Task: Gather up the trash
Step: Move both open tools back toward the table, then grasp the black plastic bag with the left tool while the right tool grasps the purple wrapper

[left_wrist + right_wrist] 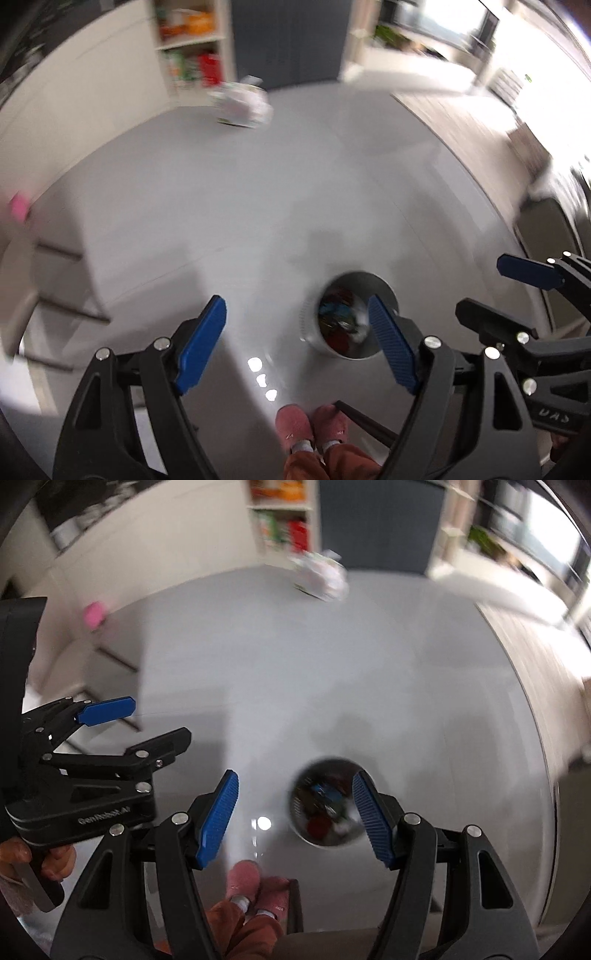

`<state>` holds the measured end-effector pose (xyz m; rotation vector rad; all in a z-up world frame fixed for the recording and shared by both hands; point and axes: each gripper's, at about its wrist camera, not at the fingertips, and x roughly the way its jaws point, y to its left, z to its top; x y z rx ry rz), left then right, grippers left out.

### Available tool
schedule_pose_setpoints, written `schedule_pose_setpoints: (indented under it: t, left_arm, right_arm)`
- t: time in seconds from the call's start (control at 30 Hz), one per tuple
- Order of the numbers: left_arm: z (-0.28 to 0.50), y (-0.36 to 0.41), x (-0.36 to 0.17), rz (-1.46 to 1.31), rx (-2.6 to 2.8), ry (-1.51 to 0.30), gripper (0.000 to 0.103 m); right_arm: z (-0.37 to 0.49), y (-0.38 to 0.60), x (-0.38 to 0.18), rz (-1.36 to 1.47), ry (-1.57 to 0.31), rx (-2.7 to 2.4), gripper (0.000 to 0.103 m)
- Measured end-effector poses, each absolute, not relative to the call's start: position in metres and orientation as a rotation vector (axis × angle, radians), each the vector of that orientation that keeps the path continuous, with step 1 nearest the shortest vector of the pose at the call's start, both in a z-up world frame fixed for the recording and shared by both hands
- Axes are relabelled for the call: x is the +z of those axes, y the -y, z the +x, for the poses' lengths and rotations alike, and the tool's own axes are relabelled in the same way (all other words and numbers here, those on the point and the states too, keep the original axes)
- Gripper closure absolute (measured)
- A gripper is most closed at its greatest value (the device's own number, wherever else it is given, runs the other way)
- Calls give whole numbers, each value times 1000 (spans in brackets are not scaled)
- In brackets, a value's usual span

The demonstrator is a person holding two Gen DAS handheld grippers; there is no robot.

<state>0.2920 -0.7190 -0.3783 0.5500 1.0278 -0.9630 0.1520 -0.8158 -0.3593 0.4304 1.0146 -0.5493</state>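
Both the left tongs (297,339) and right tongs (293,818) hang wide and empty above the floor. The trash bin (349,317), already holding litter, stands below, while a crumpled bag (242,101) waits at twelve o'clock, likely next.

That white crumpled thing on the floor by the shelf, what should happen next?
Probably carry the left hand-held gripper toward the white crumpled trash. Both it and the right hand-held gripper look open and empty, the metal bin already holds colourful trash, and that piece lies far off across the grey floor.
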Motion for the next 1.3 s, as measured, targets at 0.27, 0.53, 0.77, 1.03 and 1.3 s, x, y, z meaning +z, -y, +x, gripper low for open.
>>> schedule_pose_setpoints:
  t: [0.27, 0.53, 0.77, 1.03, 1.3]
  left_arm:
    - [327, 560, -272, 349, -583, -970, 24]
    - [313, 373, -210, 147, -183, -945, 24]
    - [292, 233, -181, 18, 43, -908, 24]
    - [300, 138, -184, -86, 159, -891, 24]
    - [353, 99, -214, -145, 246, -908, 24]
  right_arm:
    - [246, 715, -259, 225, -959, -180, 40]
    - [315, 564, -200, 56, -926, 200, 40]
    - [343, 425, -172, -61, -898, 412, 40]
    - [376, 306, -180, -176, -895, 521, 40]
    - [444, 245, -216, -306, -903, 594, 41]
